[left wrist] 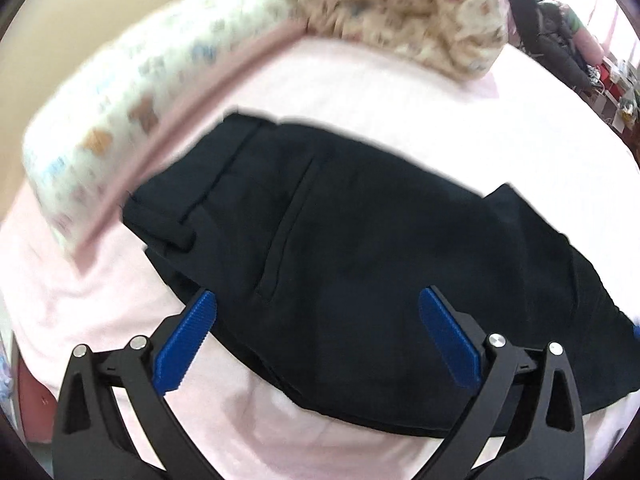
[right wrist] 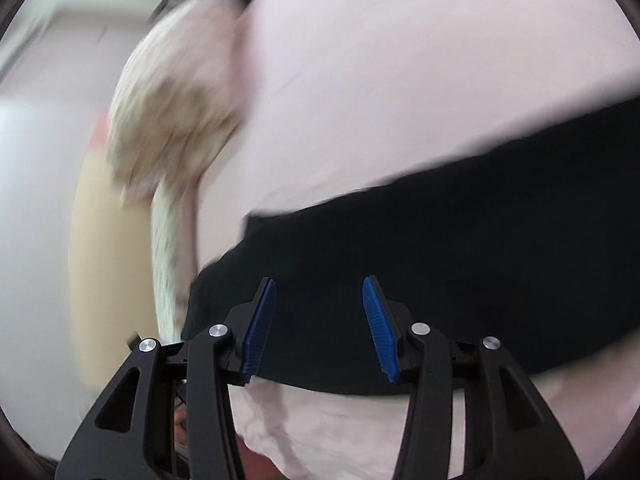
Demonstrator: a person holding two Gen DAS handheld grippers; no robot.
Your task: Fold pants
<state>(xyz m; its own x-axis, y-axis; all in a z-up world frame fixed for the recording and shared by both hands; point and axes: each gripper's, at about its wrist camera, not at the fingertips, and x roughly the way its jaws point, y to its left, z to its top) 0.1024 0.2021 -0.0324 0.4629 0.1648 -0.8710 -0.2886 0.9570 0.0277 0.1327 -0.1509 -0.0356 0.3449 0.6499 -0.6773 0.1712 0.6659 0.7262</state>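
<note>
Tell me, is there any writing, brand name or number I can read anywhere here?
None can be read.
Black pants: no label or tag shows.
Patterned pillow: little printed pictures, too blurred to show any words.
Both tools, left and right: no markings visible.

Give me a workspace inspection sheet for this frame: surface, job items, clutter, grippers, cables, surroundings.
Surface: pink bed sheet, wrinkled near the front edge.
Job's things: black pants lying flat on the sheet, waistband and pocket seam visible; also seen in the right wrist view.
Clutter: printed pillow and crumpled patterned blanket behind the pants, both blurred.
Grippers: left gripper jaws open above the pants; right gripper jaws open above the pants, holding nothing.
Cables: nothing seen.
Surroundings: dark chair beyond the bed; pale wall.
</note>
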